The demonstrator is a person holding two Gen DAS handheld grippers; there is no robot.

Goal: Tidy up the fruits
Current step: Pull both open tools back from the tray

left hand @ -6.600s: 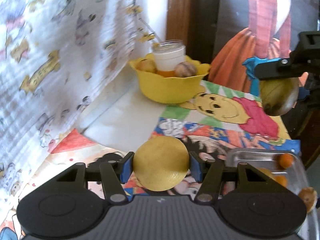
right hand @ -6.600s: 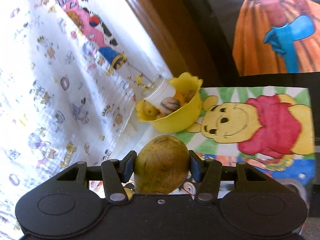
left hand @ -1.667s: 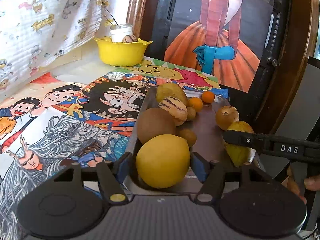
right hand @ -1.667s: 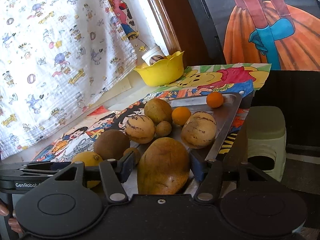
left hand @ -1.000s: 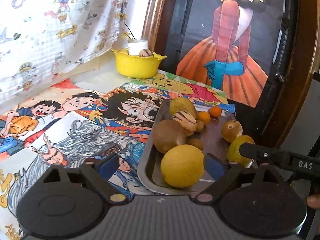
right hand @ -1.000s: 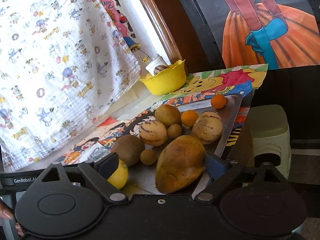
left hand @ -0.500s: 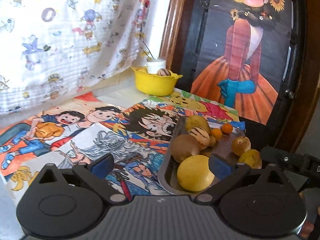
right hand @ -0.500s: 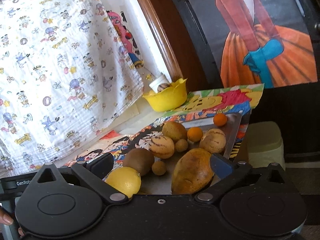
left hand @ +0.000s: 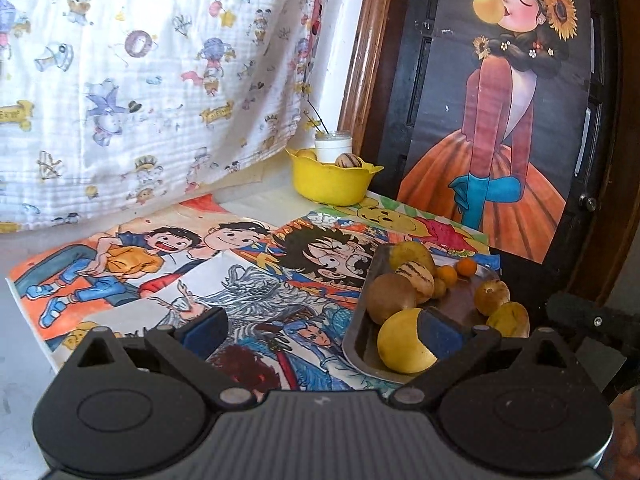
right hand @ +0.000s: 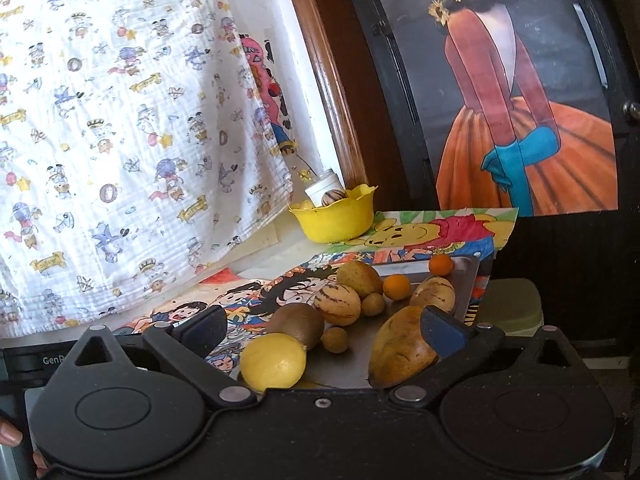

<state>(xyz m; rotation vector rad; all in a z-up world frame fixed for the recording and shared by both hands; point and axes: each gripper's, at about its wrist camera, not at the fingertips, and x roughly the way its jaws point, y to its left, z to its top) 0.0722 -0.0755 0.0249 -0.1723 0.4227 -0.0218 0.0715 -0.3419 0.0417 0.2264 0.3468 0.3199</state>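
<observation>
Both grippers empty, jaws spread wide: left gripper point(left hand: 322, 326) and right gripper point(right hand: 320, 328) hang above the near end of the metal tray point(right hand: 468, 276), nothing between the pads. Fruits sit gathered on the tray: lemon point(right hand: 273, 361) at the near corner, mango point(right hand: 402, 346) beside it, brown kiwi point(right hand: 300, 325), striped melons and small oranges behind. Grouping them there looks like the sorting goal. Yellow bowl point(left hand: 332, 182) at the back, well apart, holds a jar and a few fruits, likely next.

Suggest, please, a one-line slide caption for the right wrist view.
Right gripper, jaws open and empty, above a metal tray holding a lemon, mango and smaller fruits.
</observation>
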